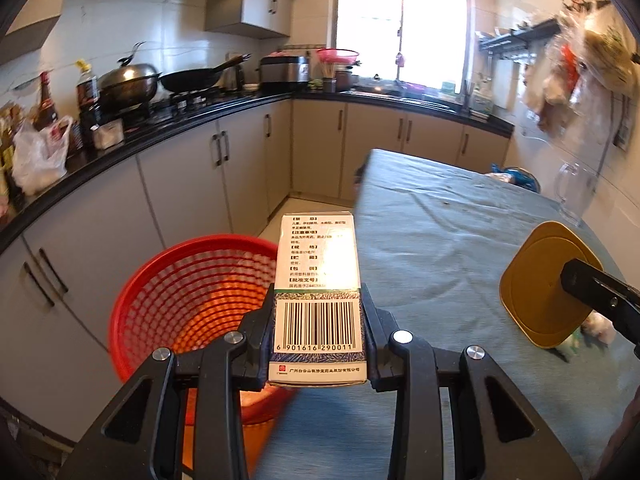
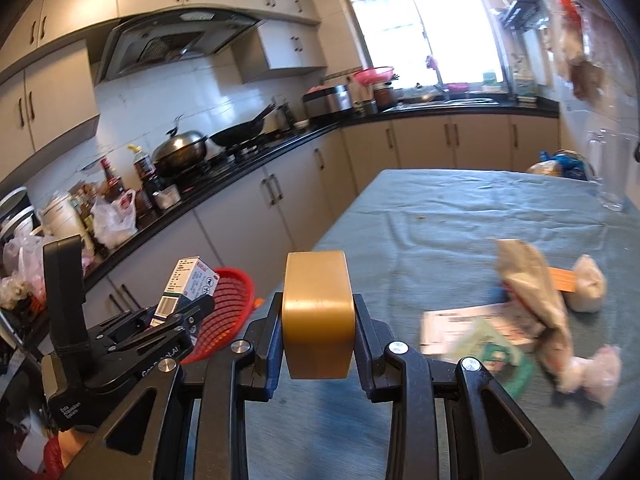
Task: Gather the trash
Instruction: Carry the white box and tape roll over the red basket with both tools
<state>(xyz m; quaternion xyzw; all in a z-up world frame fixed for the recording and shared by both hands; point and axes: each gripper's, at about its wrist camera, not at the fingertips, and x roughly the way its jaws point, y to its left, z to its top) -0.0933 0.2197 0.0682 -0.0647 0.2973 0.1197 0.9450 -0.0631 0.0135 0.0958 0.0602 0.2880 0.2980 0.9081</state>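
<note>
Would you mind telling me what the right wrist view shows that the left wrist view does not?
Only the right wrist view shows the paper scraps and wrappers lying on the table, and the range hood. Only the left wrist view looks down into the red mesh basket and shows the carton's barcode. Both show the left gripper shut on the carton, the right gripper shut on the gold box, and the blue-clothed table.

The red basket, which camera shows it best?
The left wrist view: the red basket shows its open mouth and mesh wall behind the box. The right wrist view shows only part of its rim behind the left gripper.
</note>
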